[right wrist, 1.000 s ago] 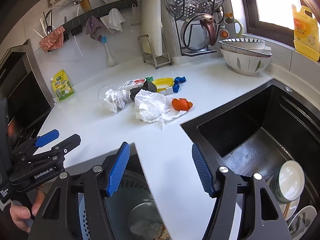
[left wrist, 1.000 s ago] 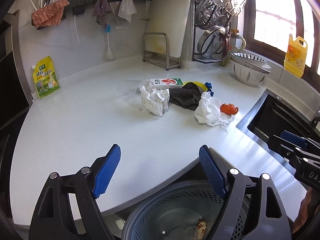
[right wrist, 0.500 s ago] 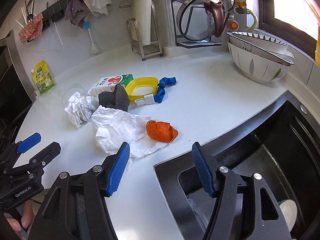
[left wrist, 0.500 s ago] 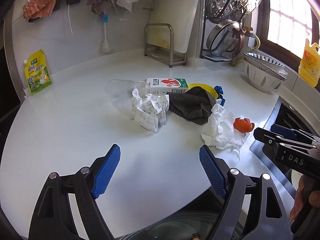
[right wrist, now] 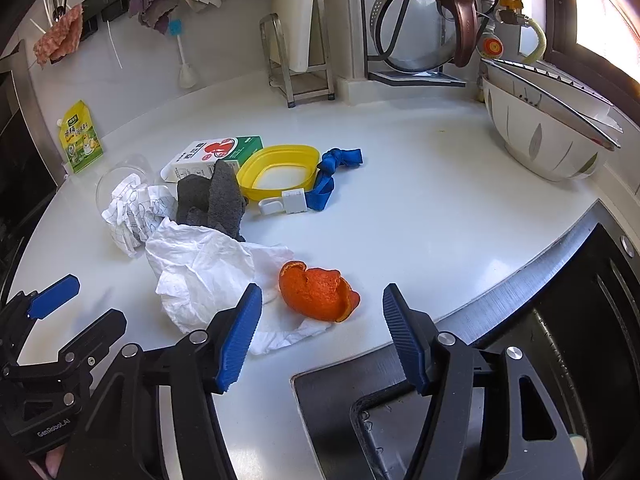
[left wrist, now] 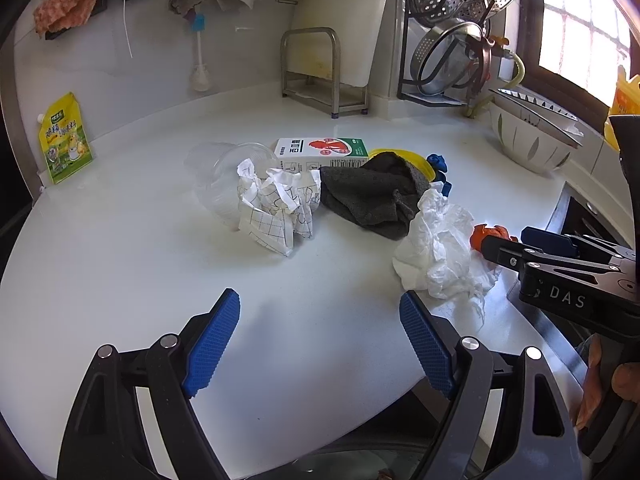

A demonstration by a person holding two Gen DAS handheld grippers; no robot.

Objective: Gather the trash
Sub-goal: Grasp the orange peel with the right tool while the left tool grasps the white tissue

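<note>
The right hand-held gripper [right wrist: 320,336] hangs with its jaws spread wide and nothing between them, above the counter [right wrist: 420,208] edge beside the black sink [right wrist: 560,360]. Just ahead of it lies an orange peel [right wrist: 318,292], touching a crumpled white tissue [right wrist: 208,268]. The left hand-held gripper [left wrist: 320,340] is likewise wide and empty, over bare counter short of the pile. Beyond the tissue sit a dark grey cloth [right wrist: 216,200] and a crumpled grid-lined paper [left wrist: 276,208] beside a tipped clear plastic cup [left wrist: 220,176]. Farther back lie a milk carton [right wrist: 212,154], a yellow lid [right wrist: 280,172] and a blue strap [right wrist: 332,172]. A patterned bowl [right wrist: 540,140] stands near the window.
</note>
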